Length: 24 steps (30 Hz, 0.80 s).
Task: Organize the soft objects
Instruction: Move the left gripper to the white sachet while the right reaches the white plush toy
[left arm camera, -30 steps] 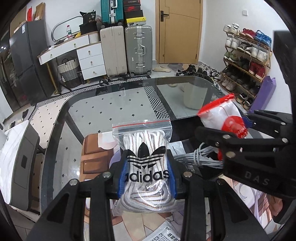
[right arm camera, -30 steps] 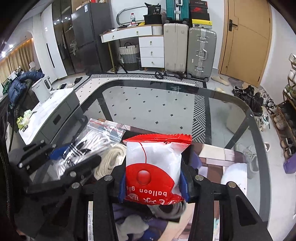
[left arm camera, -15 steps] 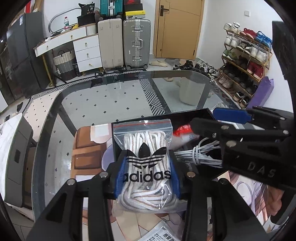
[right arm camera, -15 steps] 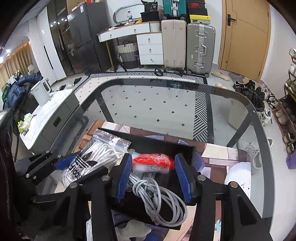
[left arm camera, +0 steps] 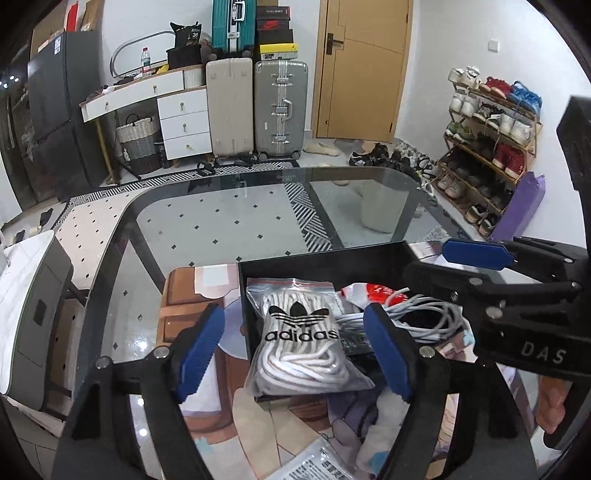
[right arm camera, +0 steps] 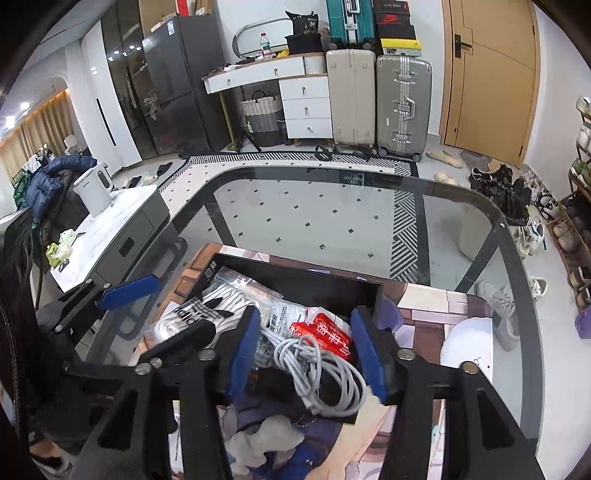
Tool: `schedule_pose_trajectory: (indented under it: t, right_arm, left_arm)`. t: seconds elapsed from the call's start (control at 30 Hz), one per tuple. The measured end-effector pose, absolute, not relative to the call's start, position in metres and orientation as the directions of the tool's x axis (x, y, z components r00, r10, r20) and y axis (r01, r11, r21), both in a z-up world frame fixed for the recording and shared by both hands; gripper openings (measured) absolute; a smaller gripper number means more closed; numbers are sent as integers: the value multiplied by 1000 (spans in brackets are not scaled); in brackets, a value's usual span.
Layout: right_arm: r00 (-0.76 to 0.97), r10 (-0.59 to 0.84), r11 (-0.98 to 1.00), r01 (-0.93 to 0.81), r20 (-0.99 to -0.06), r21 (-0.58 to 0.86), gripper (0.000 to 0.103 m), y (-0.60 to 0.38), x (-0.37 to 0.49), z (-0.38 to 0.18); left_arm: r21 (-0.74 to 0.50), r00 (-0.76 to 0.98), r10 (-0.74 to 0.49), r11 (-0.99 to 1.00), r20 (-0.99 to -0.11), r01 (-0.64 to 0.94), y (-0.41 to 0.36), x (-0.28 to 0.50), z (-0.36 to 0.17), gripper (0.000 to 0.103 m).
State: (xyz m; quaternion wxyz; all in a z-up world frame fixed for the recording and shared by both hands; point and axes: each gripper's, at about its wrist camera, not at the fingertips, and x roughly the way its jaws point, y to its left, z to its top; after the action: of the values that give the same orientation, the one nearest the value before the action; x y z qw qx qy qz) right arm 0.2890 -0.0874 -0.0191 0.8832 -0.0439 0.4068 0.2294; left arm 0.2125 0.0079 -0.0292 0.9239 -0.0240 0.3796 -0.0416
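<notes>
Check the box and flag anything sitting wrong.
The adidas bag is not fully inside the black box: its lower end hangs over the near wall. The cable and red packet lie inside.

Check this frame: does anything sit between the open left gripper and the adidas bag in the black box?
Nothing visible does. The left gripper is open with the adidas bag lying free between its blue pads, inside the black box. The grey cable lies to the bag's right.

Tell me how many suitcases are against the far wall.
3: a beige suitcase and a silver suitcase standing side by side, and a teal suitcase stacked above; others may be hidden.
</notes>
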Motion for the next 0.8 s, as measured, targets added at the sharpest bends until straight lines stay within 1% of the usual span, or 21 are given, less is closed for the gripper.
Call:
schedule_pose_trajectory:
  t: [0.07,0.27,0.43,0.63,0.73,0.8]
  right_arm:
    - [566,385,885,-450,-729,118,64,-92,281,-13]
    - [587,405,880,-459,-701,124,64,-109,251,7]
    - [582,435,871,-466,-687,156,64,-122,229,14]
    - [545,451,855,-490,-707,168,64,-121,205,4]
    - [532,437,850,-509,-725,138,64,-116,198,-6]
    - [519,431,847,-514,-738,133,64,-112,196,-16]
  left_arm:
    - [-83,712,-100,995,-695,59,9,208,-25,79]
    - [-74,727,-88,996,-681,52,11,191,-9,79]
    - [-73,739,-104,995,-666,75,9,173,-1,79]
    - [-71,733,-103,995,-673,75,8,151,-6,79]
    - [-39,733,-70,998,-676,59,4,144,-13,79]
    - [-38,726,-76,997,-683,68,2,139,-18,79]
